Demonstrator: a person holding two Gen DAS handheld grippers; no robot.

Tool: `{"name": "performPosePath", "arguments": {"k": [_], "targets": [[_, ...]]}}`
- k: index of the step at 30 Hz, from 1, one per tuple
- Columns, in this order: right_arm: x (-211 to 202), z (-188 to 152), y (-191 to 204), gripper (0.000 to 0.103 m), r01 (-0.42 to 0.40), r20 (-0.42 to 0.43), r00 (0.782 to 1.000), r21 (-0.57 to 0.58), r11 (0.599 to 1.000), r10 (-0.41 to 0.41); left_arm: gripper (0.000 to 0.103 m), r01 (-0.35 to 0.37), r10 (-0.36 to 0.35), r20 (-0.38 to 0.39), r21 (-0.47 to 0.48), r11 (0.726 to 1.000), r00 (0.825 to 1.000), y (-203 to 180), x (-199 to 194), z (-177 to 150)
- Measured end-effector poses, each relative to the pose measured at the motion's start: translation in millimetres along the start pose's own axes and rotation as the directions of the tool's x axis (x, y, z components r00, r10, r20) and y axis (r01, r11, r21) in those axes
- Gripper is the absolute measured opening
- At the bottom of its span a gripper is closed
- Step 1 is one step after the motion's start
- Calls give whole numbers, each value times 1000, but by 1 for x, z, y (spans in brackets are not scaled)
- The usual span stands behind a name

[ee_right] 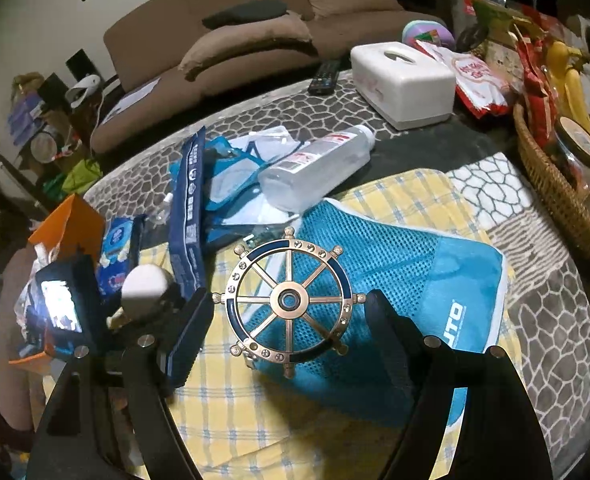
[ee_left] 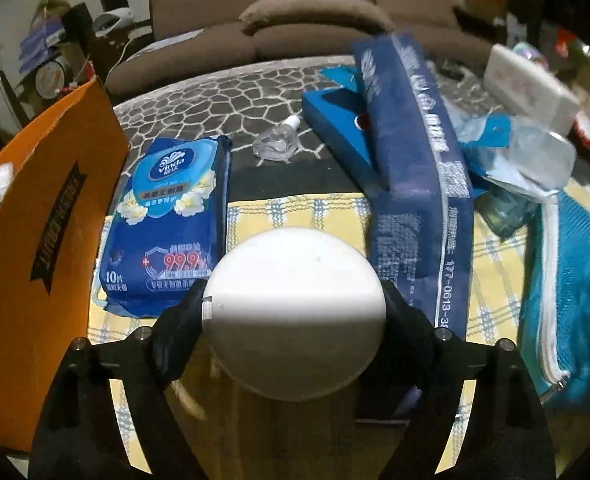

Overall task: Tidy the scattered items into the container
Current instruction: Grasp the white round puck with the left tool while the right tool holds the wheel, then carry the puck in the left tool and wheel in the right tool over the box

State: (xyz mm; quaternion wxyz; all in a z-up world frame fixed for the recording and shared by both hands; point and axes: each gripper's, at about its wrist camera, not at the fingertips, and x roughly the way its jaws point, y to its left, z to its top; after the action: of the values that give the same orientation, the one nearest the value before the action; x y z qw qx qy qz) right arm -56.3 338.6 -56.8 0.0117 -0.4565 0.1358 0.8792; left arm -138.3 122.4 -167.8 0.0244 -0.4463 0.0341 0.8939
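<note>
My left gripper (ee_left: 295,308) is shut on a white round-topped object (ee_left: 295,300) and holds it above the yellow checked cloth (ee_left: 303,216); it also shows in the right wrist view (ee_right: 145,286). An orange box (ee_left: 51,216) stands at the left. A blue wet-wipes pack (ee_left: 167,224), a small clear bottle (ee_left: 275,142) and a long dark blue pack (ee_left: 419,168) lie ahead. My right gripper (ee_right: 289,320) is open around a copper ship's-wheel ornament (ee_right: 289,300) that lies on a blue mesh pouch (ee_right: 395,292); I cannot tell whether the fingers touch it.
A clear plastic bottle (ee_right: 319,164) lies on blue packets behind the pouch. A white tissue box (ee_right: 405,82), a remote (ee_right: 325,76), snack bags and a wicker basket (ee_right: 555,196) stand at the back right. A brown sofa (ee_right: 235,48) is beyond the table.
</note>
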Motion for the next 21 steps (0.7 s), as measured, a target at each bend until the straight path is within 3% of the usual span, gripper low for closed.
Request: {"name": "performPosePath", "arguments": {"k": [7,15,21], "targets": [[-6,2,-7,79,-1,21,1000,34,999,0,80,81,-84,-24,-89,993,996,18,-29,1],[-25,2,3,79,-71,67,995,56,996,67,80,172,-169,37,-143,975,985,43,-125,10],[-29,-10,40,79,-136,74,988,0,991,135,80,74,-57,149,-114,991,987,94,-203,12]]}}
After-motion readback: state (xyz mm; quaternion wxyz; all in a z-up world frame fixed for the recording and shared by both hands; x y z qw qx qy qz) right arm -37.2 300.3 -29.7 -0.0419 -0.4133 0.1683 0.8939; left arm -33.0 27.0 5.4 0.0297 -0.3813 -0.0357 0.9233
